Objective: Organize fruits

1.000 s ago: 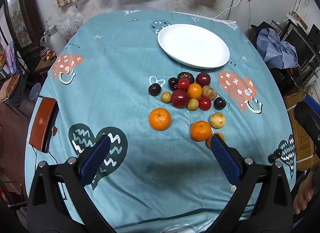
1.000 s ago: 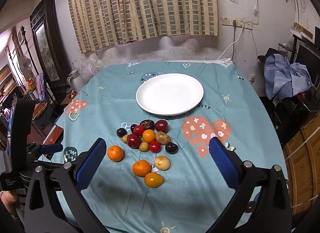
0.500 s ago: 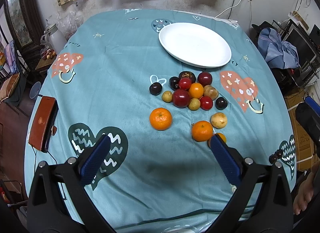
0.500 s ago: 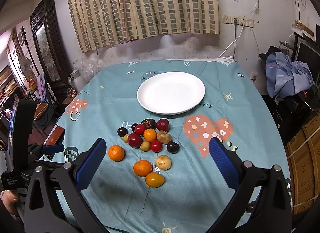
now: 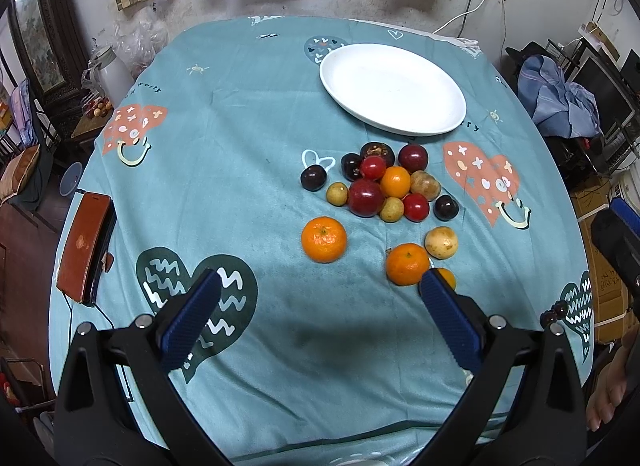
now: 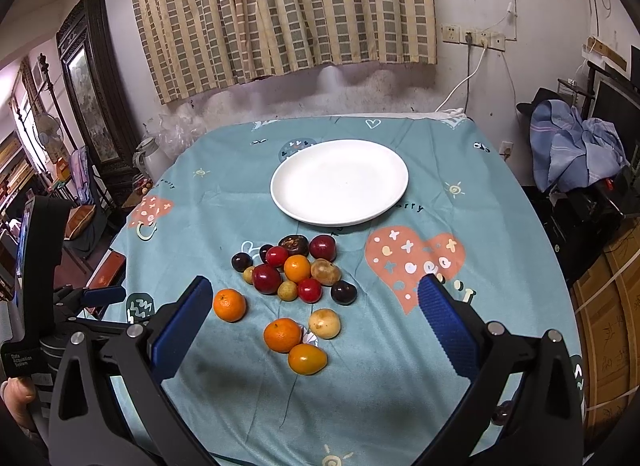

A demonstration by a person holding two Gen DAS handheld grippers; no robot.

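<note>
A heap of mixed fruit [image 5: 378, 185] [image 6: 294, 268] lies on the teal tablecloth, with dark plums, red fruits, small yellow ones and an orange. Apart from it lie a left orange [image 5: 324, 239] [image 6: 229, 305], a nearer orange [image 5: 407, 264] [image 6: 282, 334], a pale yellow fruit [image 5: 441, 242] [image 6: 324, 322] and an orange-yellow fruit [image 6: 307, 358]. An empty white plate [image 5: 440, 121] [image 6: 340, 179] sits behind the heap. My left gripper [image 5: 320, 294] is open and empty, short of the oranges. My right gripper [image 6: 316, 298] is open and empty, above the near fruits.
A brown case [image 5: 84, 246] with a cable lies at the table's left edge. Small dark beads [image 5: 554, 312] lie near the right edge. A white kettle [image 5: 110, 73] and cluttered furniture stand left of the table; clothes on a chair [image 6: 576, 145] are to the right.
Both views have shifted only slightly; the left gripper has drifted a little. The fruit and plate have not moved. Both grippers stay open.
</note>
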